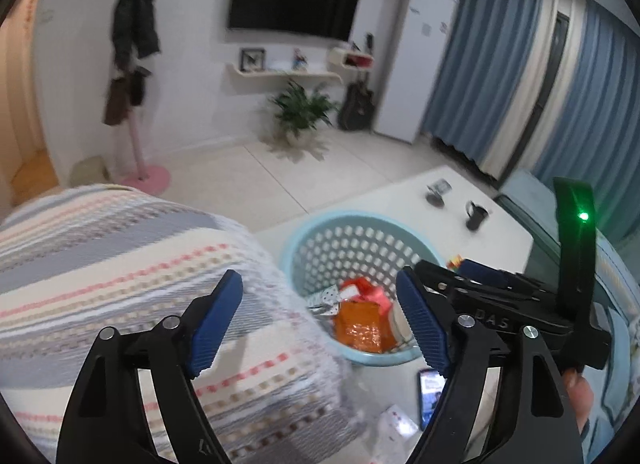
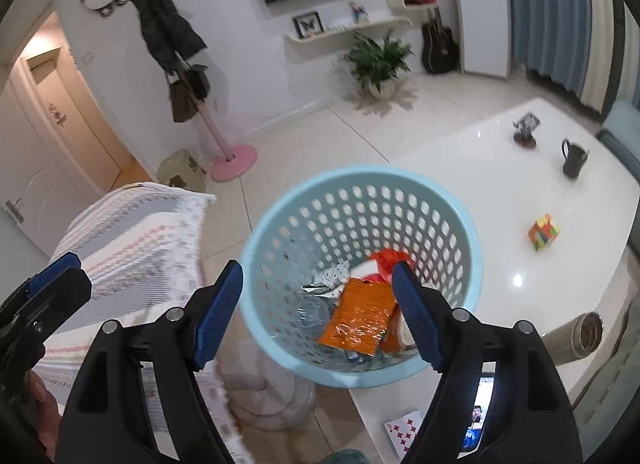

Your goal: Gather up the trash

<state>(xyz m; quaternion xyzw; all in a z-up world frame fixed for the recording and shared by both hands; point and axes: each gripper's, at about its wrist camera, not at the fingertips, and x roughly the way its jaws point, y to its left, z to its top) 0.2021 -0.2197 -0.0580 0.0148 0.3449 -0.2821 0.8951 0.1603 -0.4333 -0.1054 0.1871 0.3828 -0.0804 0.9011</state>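
Note:
A light blue perforated basket (image 1: 320, 224) (image 2: 360, 180) stands between the sofa and the table. Inside lie an orange wrapper (image 1: 360, 328) (image 2: 360, 320), a red and white packet (image 2: 384, 260), a dotted wrapper (image 2: 332, 278) and a clear plastic cup (image 2: 308, 314). My left gripper (image 1: 318, 274) hangs open above the basket's near left side, with nothing between its blue pads. My right gripper (image 2: 317, 266) is open over the basket's mouth, also with nothing in it. Its black body (image 1: 500, 304) shows at the right of the left wrist view, where a hand grips it.
A striped blanket (image 1: 120, 264) (image 2: 132, 232) covers the sofa arm on the left. The white table (image 2: 480, 184) carries a black mug (image 2: 574, 160), a puzzle cube (image 2: 543, 232), a steel flask (image 2: 580, 338), a phone (image 2: 480, 416) and a playing card (image 2: 404, 428).

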